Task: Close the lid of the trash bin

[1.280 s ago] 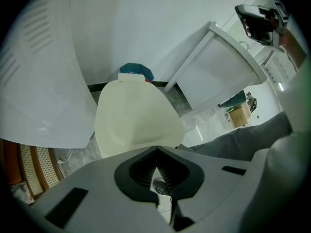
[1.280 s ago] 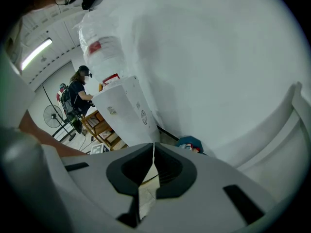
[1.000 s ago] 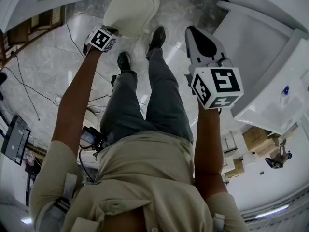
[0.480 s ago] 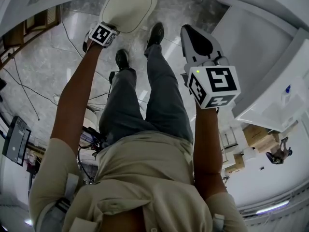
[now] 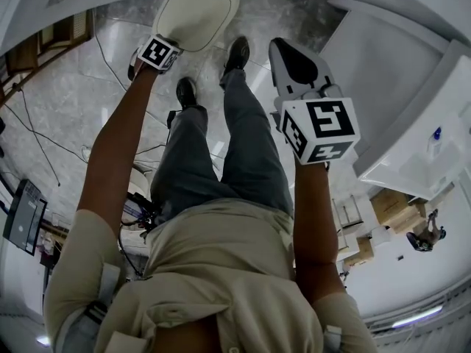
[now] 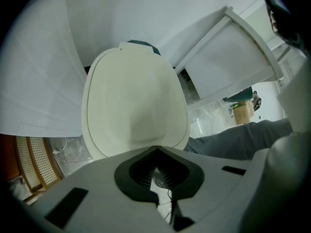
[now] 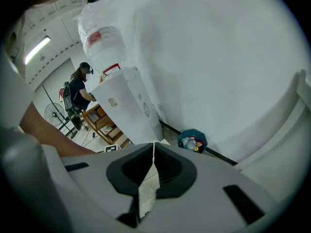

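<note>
The trash bin's cream oval lid point(image 5: 197, 9) lies at the top of the head view, its top face toward me, and the bin body under it is hidden. My left gripper point(image 5: 168, 48) is at the lid's near edge, its jaws hidden behind its marker cube. In the left gripper view the lid point(image 6: 133, 106) fills the middle, just past the left gripper point(image 6: 156, 150), whose tips meet with nothing between them. My right gripper point(image 5: 283, 46) is held up at the right, away from the bin. In its own view the right gripper point(image 7: 154, 144) is shut and empty.
My shoes point(image 5: 239, 50) stand on the marble floor just right of the bin, with cables point(image 5: 66, 109) to the left. A white counter point(image 5: 397, 87) with a blue bottle point(image 5: 437, 137) is at the right. Another person point(image 7: 77, 93), a tall white box point(image 7: 129, 108) and a blue bucket point(image 7: 193, 141) are farther off.
The lid has turned from tilted and bulky-looking to flatter, shifting slightly up in the head view with my left gripper following. My right gripper has drifted a little left.
</note>
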Action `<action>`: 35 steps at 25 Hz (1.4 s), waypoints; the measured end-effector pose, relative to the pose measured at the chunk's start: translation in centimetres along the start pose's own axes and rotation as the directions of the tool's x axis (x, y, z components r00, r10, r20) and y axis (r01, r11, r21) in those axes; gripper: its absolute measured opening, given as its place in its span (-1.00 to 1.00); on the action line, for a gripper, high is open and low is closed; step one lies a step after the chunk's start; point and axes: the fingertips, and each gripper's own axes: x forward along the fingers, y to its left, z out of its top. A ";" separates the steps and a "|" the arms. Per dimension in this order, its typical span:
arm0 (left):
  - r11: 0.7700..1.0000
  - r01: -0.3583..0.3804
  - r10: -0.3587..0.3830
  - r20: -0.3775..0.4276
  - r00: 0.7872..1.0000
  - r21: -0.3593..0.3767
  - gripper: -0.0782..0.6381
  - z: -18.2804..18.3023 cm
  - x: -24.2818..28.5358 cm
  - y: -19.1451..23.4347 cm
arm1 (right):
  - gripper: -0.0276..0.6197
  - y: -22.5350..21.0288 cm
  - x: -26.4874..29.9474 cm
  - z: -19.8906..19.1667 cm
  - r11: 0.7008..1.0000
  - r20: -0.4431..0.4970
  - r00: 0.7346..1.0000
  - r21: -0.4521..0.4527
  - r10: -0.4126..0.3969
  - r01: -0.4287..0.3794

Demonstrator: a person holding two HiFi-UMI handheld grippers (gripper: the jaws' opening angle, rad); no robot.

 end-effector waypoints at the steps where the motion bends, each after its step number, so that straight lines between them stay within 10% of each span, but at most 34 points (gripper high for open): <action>1: 1.000 0.005 -0.005 0.002 1.000 -0.003 -0.74 0.0 -0.4 -0.3 | -0.83 0.2 -0.3 0.3 1.000 0.005 1.000 -0.004 0.001 -0.001; 10: 0.998 -0.026 0.018 0.124 0.992 0.063 -0.74 3.5 -9.5 -3.9 | -0.83 1.8 -5.2 4.9 0.999 0.081 0.997 -0.043 0.005 -0.002; 17: 0.984 -0.105 0.051 0.341 0.939 0.141 -0.74 9.2 -22.9 -8.5 | -0.83 3.3 -10.4 10.0 0.994 0.180 0.983 -0.108 0.023 -0.003; 26: 0.942 -0.238 0.038 0.625 0.779 0.239 -0.74 11.7 -42.5 -15.9 | -0.84 8.5 -18.3 16.5 0.984 0.320 0.946 -0.180 0.046 0.013; 35: 0.904 -0.368 0.012 0.848 0.529 0.217 -0.74 8.8 -60.6 -21.4 | -0.84 16.2 -26.5 21.4 0.966 0.468 0.872 -0.259 0.143 -0.019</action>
